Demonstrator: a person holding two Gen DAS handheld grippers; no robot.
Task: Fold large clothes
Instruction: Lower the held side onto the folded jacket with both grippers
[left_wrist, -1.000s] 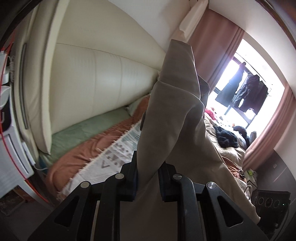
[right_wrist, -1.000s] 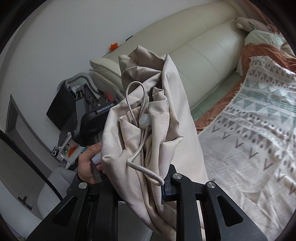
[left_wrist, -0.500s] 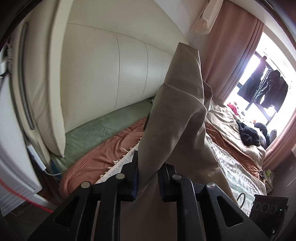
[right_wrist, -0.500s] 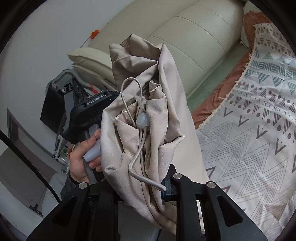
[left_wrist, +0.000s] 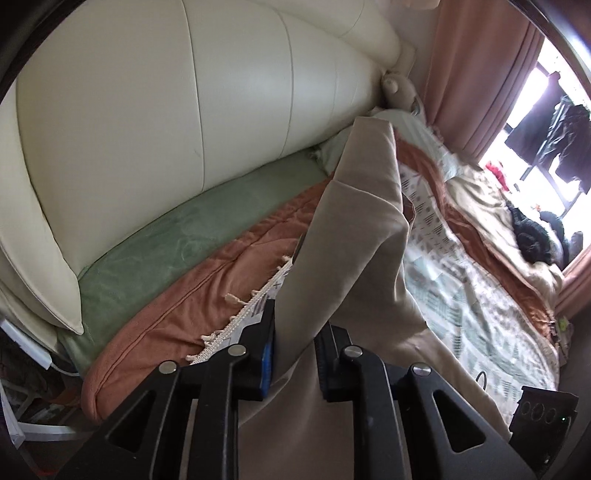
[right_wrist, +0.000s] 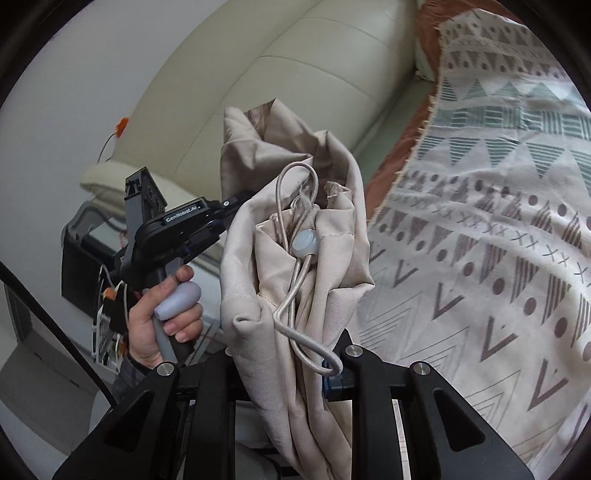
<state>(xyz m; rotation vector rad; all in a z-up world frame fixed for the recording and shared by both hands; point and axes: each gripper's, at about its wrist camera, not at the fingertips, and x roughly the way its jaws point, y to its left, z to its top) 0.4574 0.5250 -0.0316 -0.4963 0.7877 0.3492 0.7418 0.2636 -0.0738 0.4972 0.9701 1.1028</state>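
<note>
A large beige garment (left_wrist: 354, 251) hangs between both grippers above the bed. My left gripper (left_wrist: 295, 332) is shut on a flat edge of it; the cloth rises ahead of the jaws and drapes down to the right. My right gripper (right_wrist: 288, 354) is shut on a bunched part of the same garment (right_wrist: 295, 206), where a drawstring (right_wrist: 295, 291) with a round toggle (right_wrist: 306, 243) hangs. The left gripper (right_wrist: 177, 225), held by a hand (right_wrist: 159, 317), shows in the right wrist view, clamped on the cloth's left side.
The bed carries a patterned blanket (right_wrist: 498, 240), a rust-orange cover (left_wrist: 192, 295) and a green sheet (left_wrist: 166, 236). A cream padded headboard (left_wrist: 166, 92) stands behind. Pink curtains (left_wrist: 480, 74) and a bright window are at far right. Dark clothes (left_wrist: 535, 236) lie on the bed's far end.
Both grippers have lowered and tilted toward the bed with the garment still held. The left view now shows more of the bed; the right view shows the blanket closer.
</note>
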